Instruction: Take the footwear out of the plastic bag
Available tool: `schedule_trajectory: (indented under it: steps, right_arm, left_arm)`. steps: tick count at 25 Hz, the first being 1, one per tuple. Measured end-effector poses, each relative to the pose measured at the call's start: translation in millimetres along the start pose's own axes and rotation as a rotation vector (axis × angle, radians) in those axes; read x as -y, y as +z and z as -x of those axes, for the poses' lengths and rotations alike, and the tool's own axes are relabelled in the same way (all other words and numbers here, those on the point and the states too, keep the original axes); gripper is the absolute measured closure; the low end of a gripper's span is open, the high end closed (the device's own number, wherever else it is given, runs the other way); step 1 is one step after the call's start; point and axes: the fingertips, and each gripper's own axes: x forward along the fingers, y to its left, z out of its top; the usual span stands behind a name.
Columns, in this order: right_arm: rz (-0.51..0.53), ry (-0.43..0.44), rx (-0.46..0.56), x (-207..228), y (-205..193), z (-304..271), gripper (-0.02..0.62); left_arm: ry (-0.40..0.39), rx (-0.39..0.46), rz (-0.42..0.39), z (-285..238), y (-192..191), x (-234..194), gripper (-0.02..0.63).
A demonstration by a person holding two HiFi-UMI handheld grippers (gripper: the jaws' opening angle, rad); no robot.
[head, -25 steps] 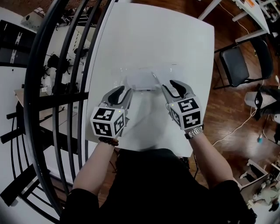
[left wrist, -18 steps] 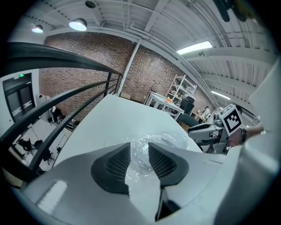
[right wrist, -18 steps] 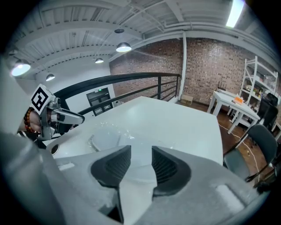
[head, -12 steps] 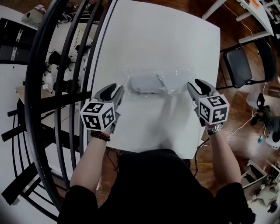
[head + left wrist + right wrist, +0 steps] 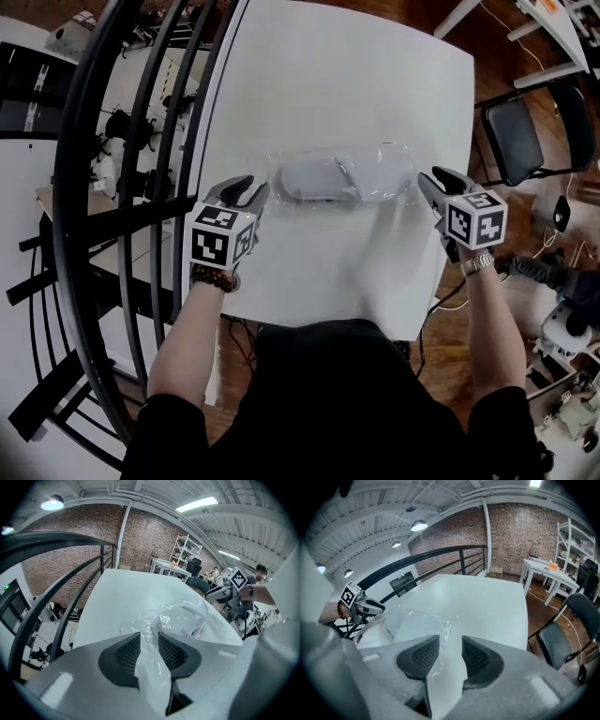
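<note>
The plastic bag (image 5: 386,174) lies flat on the white table (image 5: 347,84) with its long axis running left to right across the person's front. The pale footwear (image 5: 314,178) sits in the bag's left half, aligned the same way; which end is the toe cannot be told. The left gripper (image 5: 247,189) is at the bag's left end and the right gripper (image 5: 439,176) at its right end, each with jaws apart and bag film lying loose in the gap, unclamped.
</note>
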Motion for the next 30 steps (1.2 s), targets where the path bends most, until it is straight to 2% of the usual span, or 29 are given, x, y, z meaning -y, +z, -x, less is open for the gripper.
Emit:
schedule_trajectory:
  steps: [5,11,19,25,30]
  right_arm:
    - [-0.033,0.063,-0.062,-1.9,-14.8,-14.0,0.457]
    - [0.006,0.083,-0.089,-1.0,-20.1,-19.9,0.462]
    - [0.038,0.123,-0.112,-10.0,-24.1,-25.6,0.566]
    - [0.071,0.106,-0.126,-10.2,-23.9,-31.2,0.589]
    - [0.097,0.086,-0.144,-9.0,-22.8,-35.3,0.597]
  left_arm:
    - [0.006,-0.05,-0.016,-7.1,-5.5,-6.3,0.472]
    - [0.02,-0.084,-0.033,-9.6,-6.5,-6.4,0.476]
    - [-0.06,-0.085,0.046,-12.4,-7.2,1.7,0.476]
    - [-0.138,-0.073,0.134,-11.9,-5.0,4.7,0.472]
    - [-0.236,-0.052,0.169,-6.3,3.2,13.4,0.468]
